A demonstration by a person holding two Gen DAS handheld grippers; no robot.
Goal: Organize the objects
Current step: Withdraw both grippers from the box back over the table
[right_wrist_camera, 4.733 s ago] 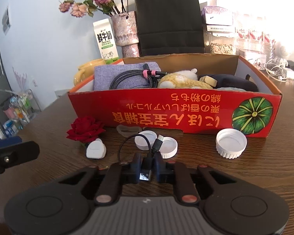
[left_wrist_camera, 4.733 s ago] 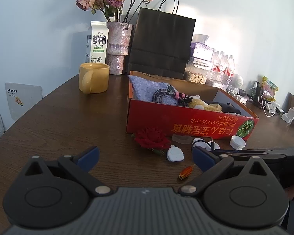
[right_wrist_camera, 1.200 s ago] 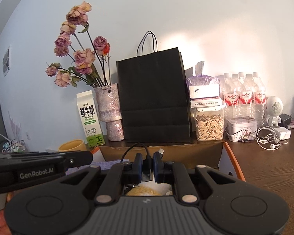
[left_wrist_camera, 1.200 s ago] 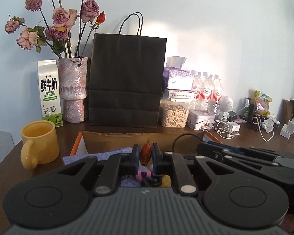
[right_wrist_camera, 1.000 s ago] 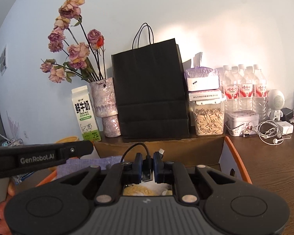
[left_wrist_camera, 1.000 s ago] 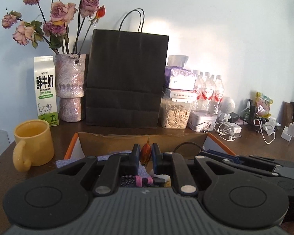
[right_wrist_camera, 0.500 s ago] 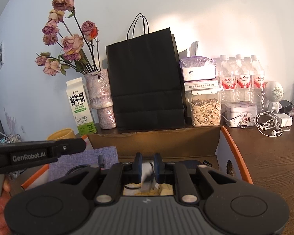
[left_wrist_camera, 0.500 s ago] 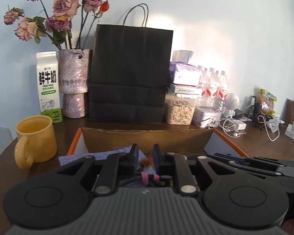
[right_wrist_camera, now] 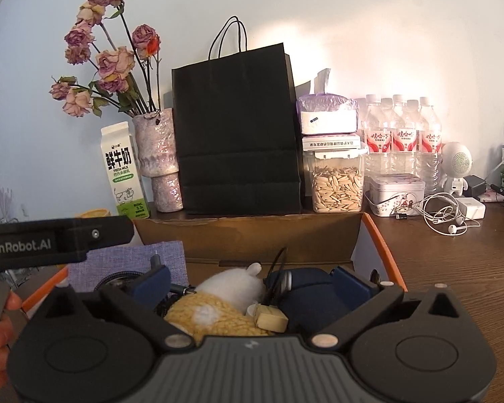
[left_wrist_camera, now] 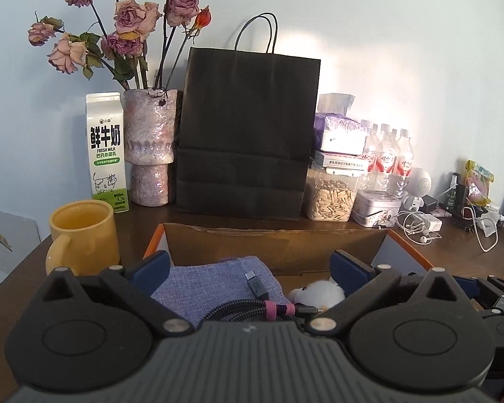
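Cardboard box sits right under both grippers — left gripper and right gripper opening, nothing between jaws; short black cable probably dropped inside, below right.

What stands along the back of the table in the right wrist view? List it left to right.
Milk carton → vase → black bag → seed jar → tin → white speaker.

Right tool jaws opening, empty, above plush toy in cardboard box.
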